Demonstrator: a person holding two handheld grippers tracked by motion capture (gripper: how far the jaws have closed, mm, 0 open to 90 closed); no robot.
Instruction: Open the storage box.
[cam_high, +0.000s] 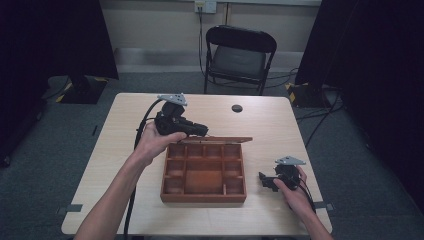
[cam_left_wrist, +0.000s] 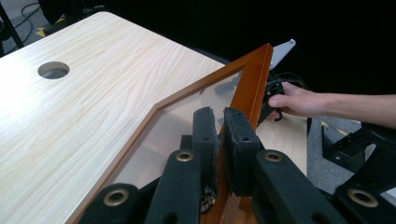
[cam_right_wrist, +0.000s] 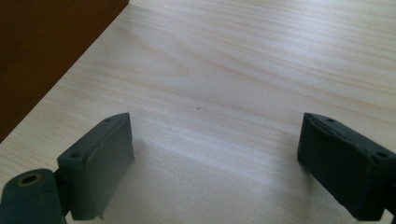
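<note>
A wooden box with several bare compartments sits mid-table. Its glass-paned lid stands raised at the box's far edge. My left gripper is shut on the lid's left end. In the left gripper view the jaws pinch the orange-brown lid frame, with the glass pane to their left. My right gripper rests low by the box's right side, apart from it. Its jaws stand wide open over bare tabletop, and the box wall lies at the upper left.
A round cable hole marks the table's far side. A black folding chair stands behind the table, with dark curtains on both sides. The person's right hand shows beyond the lid. The table's front edge is close to the box.
</note>
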